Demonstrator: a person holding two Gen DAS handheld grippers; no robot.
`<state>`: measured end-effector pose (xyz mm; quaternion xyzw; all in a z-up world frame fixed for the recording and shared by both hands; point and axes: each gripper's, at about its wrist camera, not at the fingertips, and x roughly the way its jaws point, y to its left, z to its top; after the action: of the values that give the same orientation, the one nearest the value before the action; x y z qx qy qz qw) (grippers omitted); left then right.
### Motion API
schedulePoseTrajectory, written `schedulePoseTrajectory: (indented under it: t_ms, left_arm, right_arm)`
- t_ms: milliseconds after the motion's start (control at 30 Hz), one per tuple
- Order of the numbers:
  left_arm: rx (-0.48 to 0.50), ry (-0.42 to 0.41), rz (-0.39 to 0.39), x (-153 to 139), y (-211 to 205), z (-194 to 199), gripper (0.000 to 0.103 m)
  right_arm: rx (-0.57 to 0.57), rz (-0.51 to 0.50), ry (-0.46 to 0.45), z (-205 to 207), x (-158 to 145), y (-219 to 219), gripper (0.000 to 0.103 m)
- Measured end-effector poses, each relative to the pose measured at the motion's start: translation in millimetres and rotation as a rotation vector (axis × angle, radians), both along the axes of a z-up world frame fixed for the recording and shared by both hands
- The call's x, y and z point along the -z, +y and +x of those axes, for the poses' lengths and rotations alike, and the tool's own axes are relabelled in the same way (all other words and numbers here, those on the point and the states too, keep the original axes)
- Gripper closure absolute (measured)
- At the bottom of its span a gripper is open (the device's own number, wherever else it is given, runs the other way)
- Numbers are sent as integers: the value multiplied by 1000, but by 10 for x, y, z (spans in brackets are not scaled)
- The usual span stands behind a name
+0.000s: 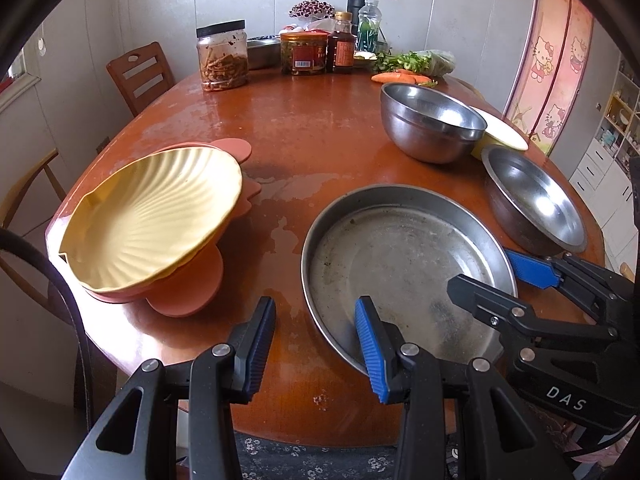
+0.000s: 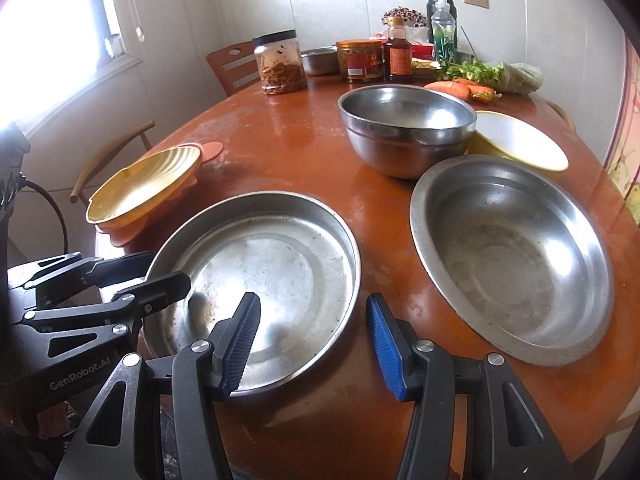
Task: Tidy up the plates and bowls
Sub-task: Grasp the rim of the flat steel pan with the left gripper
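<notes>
Evidently we have both the left gripper (image 1: 316,346) and the right gripper (image 2: 314,344) part-open, empty, straddling the near rim of the steel pan (image 2: 280,248) on the counter (image 1: 280,128): light, rigid, slick, best pinched at its upright rim.

Bright window (image 2: 60,20) — wooden chairs (image 1: 140,74)

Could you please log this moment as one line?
left gripper: open, straddling steel pan rim | right gripper: open, straddling same rim | nothing lifted

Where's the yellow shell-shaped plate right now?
In both views the yellow shell plate sits at the table's left edge on a stack of orange plates, left of the flat steel pan.
</notes>
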<state>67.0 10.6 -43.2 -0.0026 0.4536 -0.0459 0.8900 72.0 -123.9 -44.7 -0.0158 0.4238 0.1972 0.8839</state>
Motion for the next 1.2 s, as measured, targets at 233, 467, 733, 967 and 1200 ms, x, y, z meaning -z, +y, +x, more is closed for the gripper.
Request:
schedulePoseTrajectory:
  t_ms: [233, 467, 733, 967, 1200]
  left_arm:
    - [13, -8, 6, 17, -39, -27, 62]
    - [30, -21, 1, 20, -115, -50, 64]
    - [33, -37, -20, -73, -109, -76, 64]
    - [27, -69, -24, -216, -90, -130, 64]
    - [15, -92, -20, -308, -58, -174, 64]
  right_arm:
    - [4, -28, -29, -16, 14, 34, 61]
    - [12, -24, -40, -27, 8, 17, 73]
    - [24, -12, -60, -38, -72, -19, 73]
    - [20, 2, -83, -91, -182, -12, 73]
    - [12, 6, -105, -130, -296, 14, 73]
